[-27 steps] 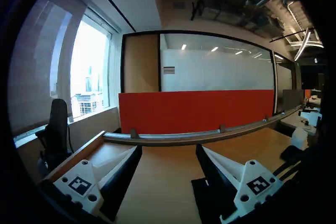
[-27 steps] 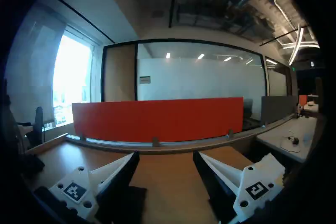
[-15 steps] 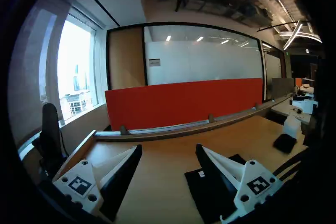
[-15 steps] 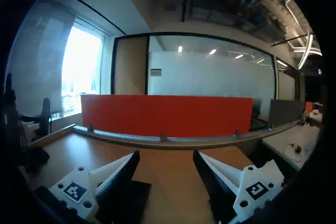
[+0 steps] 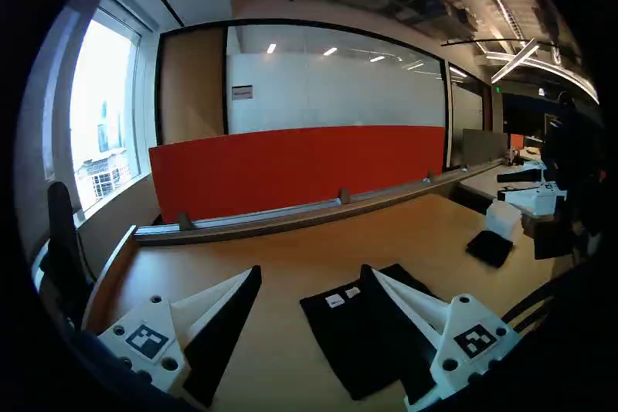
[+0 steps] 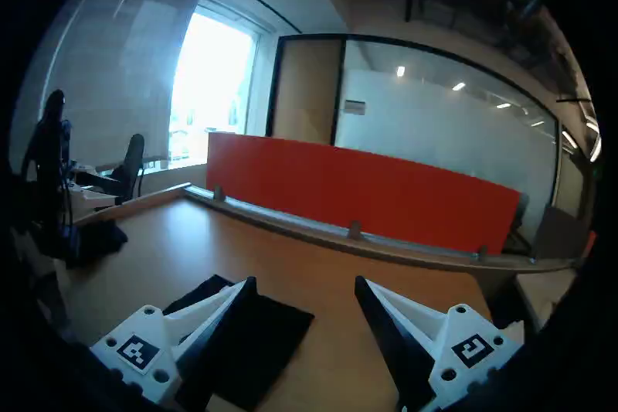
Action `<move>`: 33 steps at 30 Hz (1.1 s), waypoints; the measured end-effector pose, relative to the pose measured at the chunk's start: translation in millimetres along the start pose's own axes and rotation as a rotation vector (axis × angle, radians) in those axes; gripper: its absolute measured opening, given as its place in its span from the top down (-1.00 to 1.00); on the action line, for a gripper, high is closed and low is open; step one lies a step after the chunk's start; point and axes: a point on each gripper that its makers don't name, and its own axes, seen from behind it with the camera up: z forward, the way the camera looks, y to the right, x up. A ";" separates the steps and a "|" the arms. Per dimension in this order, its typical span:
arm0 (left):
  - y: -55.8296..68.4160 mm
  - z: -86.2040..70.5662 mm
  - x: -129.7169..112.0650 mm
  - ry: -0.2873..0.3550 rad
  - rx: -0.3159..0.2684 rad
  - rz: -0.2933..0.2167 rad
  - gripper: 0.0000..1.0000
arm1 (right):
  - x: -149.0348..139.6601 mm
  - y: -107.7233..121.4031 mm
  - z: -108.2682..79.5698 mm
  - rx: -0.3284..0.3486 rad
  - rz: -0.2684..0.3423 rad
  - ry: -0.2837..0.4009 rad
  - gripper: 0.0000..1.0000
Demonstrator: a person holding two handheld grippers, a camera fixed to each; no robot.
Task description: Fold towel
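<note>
The black towel (image 5: 348, 335) lies flat on the wooden desk (image 5: 309, 238) with two small white tags showing at its far edge. Neither gripper has hold of it, so the folding looks not yet begun. The left gripper (image 5: 309, 273) hovers with its fingers spread wide and empty, and the towel lies under its right finger. The right gripper (image 6: 304, 282) is likewise spread and empty, with the towel (image 6: 263, 335) beneath its left finger.
</note>
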 end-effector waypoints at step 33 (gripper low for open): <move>51.1 8.1 -113.3 -0.227 -0.173 0.102 -0.89 | -119.2 -42.0 11.3 0.213 -0.128 -0.274 -0.97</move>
